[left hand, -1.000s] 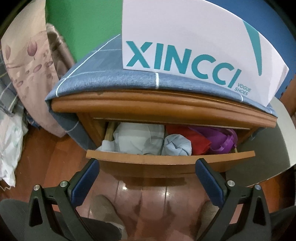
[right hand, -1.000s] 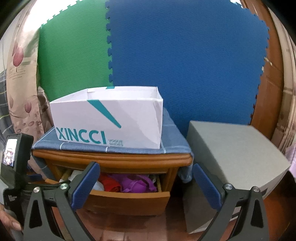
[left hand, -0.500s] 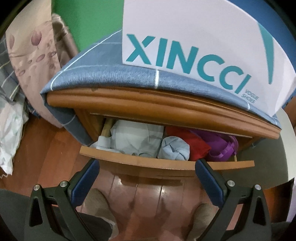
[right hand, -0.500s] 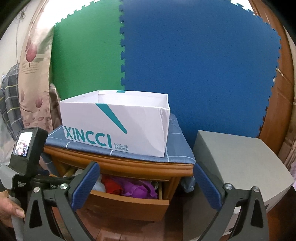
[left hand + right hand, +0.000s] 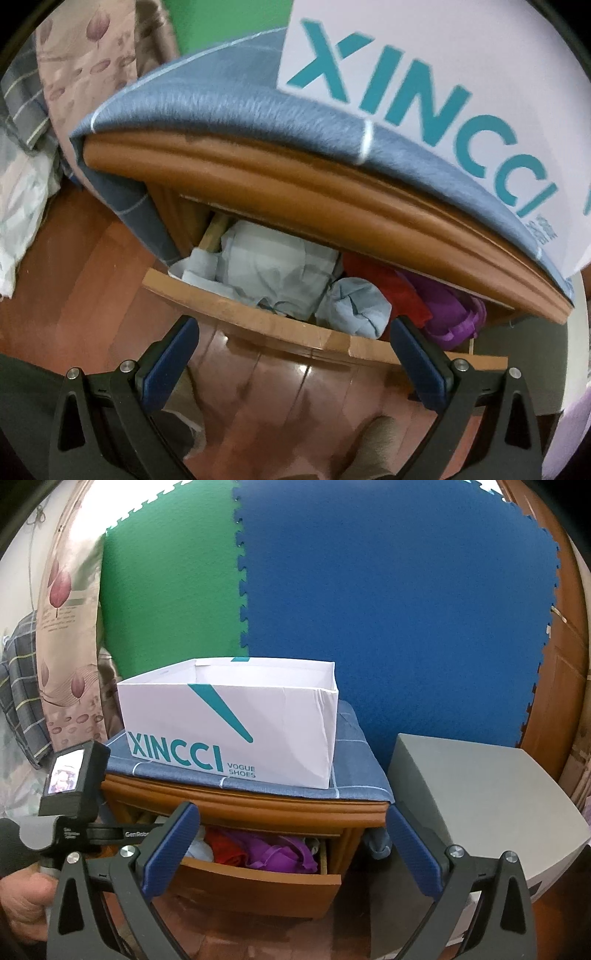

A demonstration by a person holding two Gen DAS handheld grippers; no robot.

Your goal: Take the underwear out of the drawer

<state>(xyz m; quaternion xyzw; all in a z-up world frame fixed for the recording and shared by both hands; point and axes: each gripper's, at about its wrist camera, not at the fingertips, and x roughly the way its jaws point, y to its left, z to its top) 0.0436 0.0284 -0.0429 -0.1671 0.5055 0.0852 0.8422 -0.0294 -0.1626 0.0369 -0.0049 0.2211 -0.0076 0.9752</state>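
Left gripper point(image 5: 293, 345): dark blue-padded fingers point(image 5: 170, 358) spread wide, nothing held, poised just in front of the half-open wooden drawer point(image 5: 280, 325). Right gripper point(image 5: 291, 843): fingers likewise spread and empty, held further back from the wooden bedside cabinet point(image 5: 258, 808).

Drawer contents, as seen in the left wrist view: a crumpled pale blue-grey garment point(image 5: 273, 266) at the left, a small rolled light blue bundle point(image 5: 356, 306) at the front centre, a red cloth piece point(image 5: 384, 284) beside it, a purple garment point(image 5: 450, 314) at the right. Which pieces are underwear cannot be told for certain; the rolled bundle is judged the likeliest.

Handling, as judged: soft, light, limp fabric, not fragile and not slippery. Sagging and unrolling are expected on lifting; snagging on neighbouring pieces or on the drawer front is possible. A pinch on a raised fold at the top of the bundle is advised, deep enough to gather several layers.

Little clearance is left beneath the overhanging top, which is covered by a blue checked cloth point(image 5: 229, 92) and bears a white XINCCI shoe box point(image 5: 229, 727).
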